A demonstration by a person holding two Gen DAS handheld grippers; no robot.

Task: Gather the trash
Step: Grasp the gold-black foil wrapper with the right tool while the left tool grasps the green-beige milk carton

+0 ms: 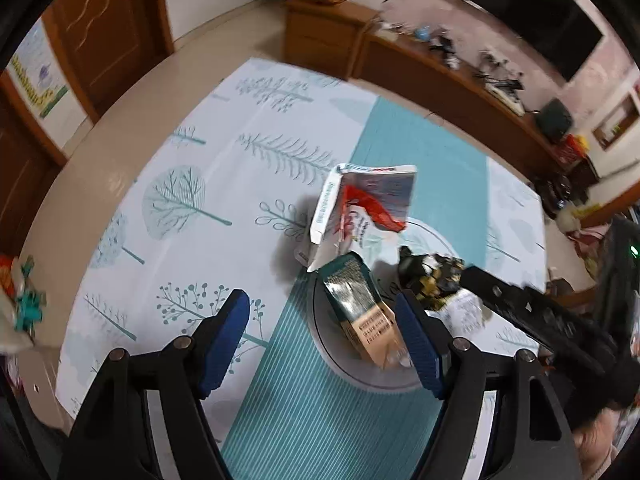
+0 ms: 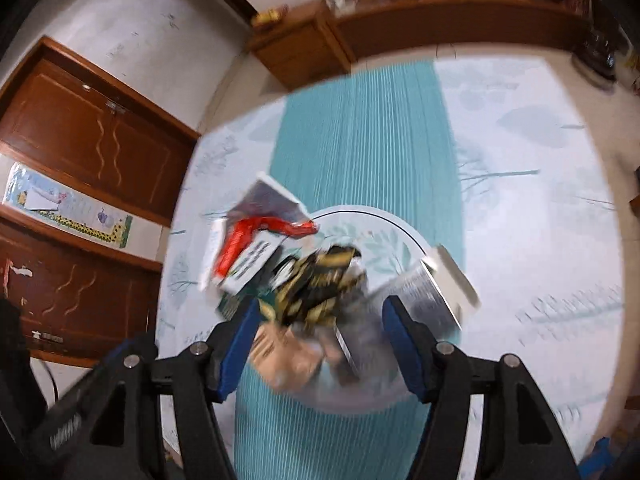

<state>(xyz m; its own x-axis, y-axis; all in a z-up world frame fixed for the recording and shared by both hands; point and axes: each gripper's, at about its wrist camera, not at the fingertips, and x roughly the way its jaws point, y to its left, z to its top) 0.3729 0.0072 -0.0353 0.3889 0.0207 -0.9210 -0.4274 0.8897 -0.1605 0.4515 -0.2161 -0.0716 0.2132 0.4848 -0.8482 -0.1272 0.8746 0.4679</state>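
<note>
**Mia:** The left claw (image 1: 322, 330) is wide open and holds nothing. It hangs over the near side of the plate (image 1: 356, 378), above the teal and tan packet (image 1: 360, 312).

**Dad:** And the right claw (image 2: 318, 338)?

**Mia:** It is wide open too, with nothing pinched. It is right over the pile on the plate. The black and gold wrapper (image 2: 320, 280) sits between its blue fingers (image 2: 240, 352), but they do not press on it.

**Dad:** Where is all the trash?

**Mia:** It is heaped on the plate, and the plate sits on the teal stripe of the table (image 1: 168, 264), near the middle. The white box with the red bit (image 1: 360, 216) leans over the far left rim of the plate. In the right view a small white and grey box (image 2: 440, 288) sits at the right rim.

**Dad:** How should the next bit go, do you think?

**Mia:** I think one claw should go down slowly on one piece only, maybe the wrapper. It should close gently and lift straight up, so the leaning box does not tip off. The right picture is blurry, so slower is better.
</note>
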